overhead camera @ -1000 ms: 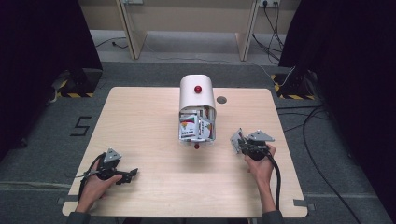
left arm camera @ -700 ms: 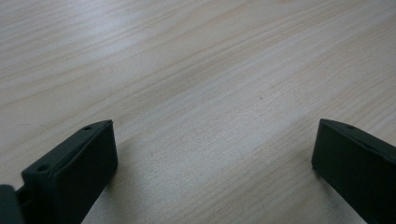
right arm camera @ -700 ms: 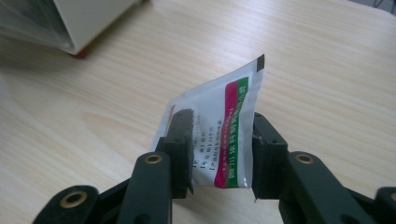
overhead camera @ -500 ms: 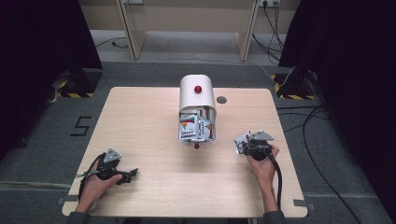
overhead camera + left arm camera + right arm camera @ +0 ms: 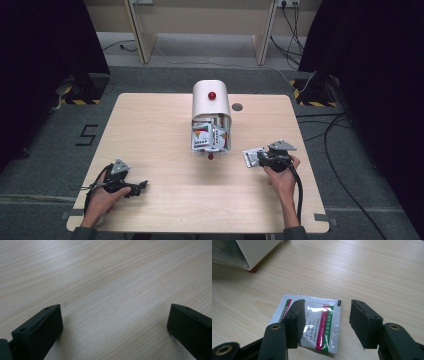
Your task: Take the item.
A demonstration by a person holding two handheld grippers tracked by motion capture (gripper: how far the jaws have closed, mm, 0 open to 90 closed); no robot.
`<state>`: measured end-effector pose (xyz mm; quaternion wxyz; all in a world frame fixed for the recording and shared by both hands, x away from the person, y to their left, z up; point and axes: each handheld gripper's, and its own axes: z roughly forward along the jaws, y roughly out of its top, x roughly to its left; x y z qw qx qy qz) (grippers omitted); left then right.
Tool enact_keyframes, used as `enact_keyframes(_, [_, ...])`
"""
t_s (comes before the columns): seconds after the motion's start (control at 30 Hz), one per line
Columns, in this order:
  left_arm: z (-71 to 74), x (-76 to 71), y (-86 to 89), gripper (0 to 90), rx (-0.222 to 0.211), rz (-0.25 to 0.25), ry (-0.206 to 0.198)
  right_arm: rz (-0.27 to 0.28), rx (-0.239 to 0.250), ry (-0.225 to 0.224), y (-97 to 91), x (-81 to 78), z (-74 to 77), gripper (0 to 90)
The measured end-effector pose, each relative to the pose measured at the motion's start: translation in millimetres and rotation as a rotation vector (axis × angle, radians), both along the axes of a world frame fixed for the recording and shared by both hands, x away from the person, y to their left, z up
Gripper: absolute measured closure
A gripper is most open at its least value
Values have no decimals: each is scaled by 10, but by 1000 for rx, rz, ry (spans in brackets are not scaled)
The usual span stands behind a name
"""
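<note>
High view overlooks the table (image 5: 150,130); both gripper views skim its wood closely.

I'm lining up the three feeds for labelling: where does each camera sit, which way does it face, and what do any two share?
High view: above the person's side, facing forward and down on the table; both forearms, hands, the left gripper and right gripper show.
Left gripper view: on the left gripper, facing bare wood; its two jaws stand wide apart.
Right gripper view: on the right gripper, facing down at a sachet; its jaws stand open over it.
Shared: high and right gripper views both show the sachet and the white box.
</note>
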<state>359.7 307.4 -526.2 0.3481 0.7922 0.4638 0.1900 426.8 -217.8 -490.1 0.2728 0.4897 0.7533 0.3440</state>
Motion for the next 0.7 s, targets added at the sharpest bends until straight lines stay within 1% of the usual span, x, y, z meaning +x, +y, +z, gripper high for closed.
enact_keyframes(0.13, [0,0,0,0,0,0,0,-1,15,-10,-14,-13,27,459])
enact_keyframes(0.27, [0,0,0,0,1,0,0,29,41,-22,5,-64,82,449])
enact_keyframes(0.43, [0,0,0,0,0,0,0,53,50,-29,11,-116,130,412])
enact_keyframes(0.5, [0,0,0,0,0,0,0,55,52,-26,9,-128,136,397])
enact_keyframes(0.53, [0,0,0,0,0,0,0,66,59,-13,11,-156,142,376])
enact_keyframes(0.6, [0,0,-1,0,-1,1,0,70,65,-14,8,-184,145,362])
enact_keyframes(0.7, [0,0,0,0,1,0,0,75,60,-9,8,-215,146,350])
